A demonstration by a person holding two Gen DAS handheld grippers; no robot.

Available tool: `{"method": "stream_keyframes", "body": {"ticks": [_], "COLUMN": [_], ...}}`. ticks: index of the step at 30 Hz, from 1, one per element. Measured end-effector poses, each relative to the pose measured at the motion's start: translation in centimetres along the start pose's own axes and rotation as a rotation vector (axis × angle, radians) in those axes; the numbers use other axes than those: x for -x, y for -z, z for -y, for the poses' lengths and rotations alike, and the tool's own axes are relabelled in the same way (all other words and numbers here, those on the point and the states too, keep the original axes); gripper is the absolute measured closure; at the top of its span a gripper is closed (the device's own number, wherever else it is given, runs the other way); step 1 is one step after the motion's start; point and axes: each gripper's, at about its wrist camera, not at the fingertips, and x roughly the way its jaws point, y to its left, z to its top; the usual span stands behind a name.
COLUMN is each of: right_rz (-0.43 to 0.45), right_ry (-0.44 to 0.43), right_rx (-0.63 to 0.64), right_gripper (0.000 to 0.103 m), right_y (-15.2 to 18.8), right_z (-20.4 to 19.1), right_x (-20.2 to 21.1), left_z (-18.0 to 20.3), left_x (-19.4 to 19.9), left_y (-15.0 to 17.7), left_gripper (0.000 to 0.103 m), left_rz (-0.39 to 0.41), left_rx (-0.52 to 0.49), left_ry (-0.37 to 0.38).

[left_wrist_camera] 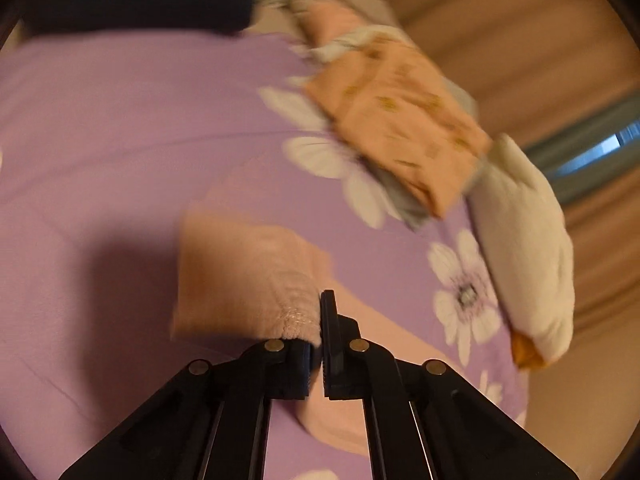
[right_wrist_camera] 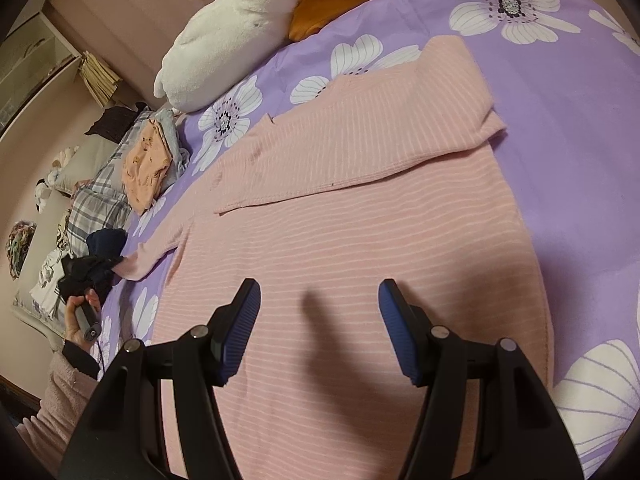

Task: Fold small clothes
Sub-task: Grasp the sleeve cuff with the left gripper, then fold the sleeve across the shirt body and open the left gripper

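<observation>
The pink ribbed knit top with thin white stripes [right_wrist_camera: 340, 240] lies spread flat on the purple bedsheet with white flowers [right_wrist_camera: 560, 112], one sleeve folded across its chest. The left claw [left_wrist_camera: 322, 320] is clenched on the cuff of the other sleeve, off the top's edge. The right claw [right_wrist_camera: 318, 332] hangs released right above the top's lower part, jaws apart, gripping nothing. Beyond the top, a white plush goose with orange beak [right_wrist_camera: 240, 24] and a folded peach printed garment [right_wrist_camera: 146, 168] sit on the sheet.
</observation>
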Motion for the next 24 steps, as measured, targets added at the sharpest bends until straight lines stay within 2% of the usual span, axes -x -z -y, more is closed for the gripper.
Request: {"method": "stream_keyframes", "body": {"ticks": [6, 12, 19, 24], "right_rz": [0.034, 0.075, 0.119, 0.134], "right_ry": [-0.008, -0.012, -0.01, 0.017], "right_rx": [0.009, -0.007, -0.05, -0.081], "right_gripper": [0.041, 0.041, 0.041, 0.041], "right_y": [0.3, 0.2, 0.6, 0.7], "right_z": [0.4, 1.8, 4.4, 6.2], "right_x": [1.3, 3.1, 5.2, 6.1], "left_z": [8.8, 18.4, 28.5, 32.3], "left_x": [3.2, 4.4, 3.4, 1.0], "left_y": [2.1, 6.1, 14.4, 22.1], "left_gripper": [0.102, 0.102, 0.102, 0.102], "left_rz": [0.024, 0.012, -0.046, -0.143], "left_rx": [-0.231, -0.433, -0.653, -0.801], "left_ry": [0.079, 0.119, 0.174, 0.189]}}
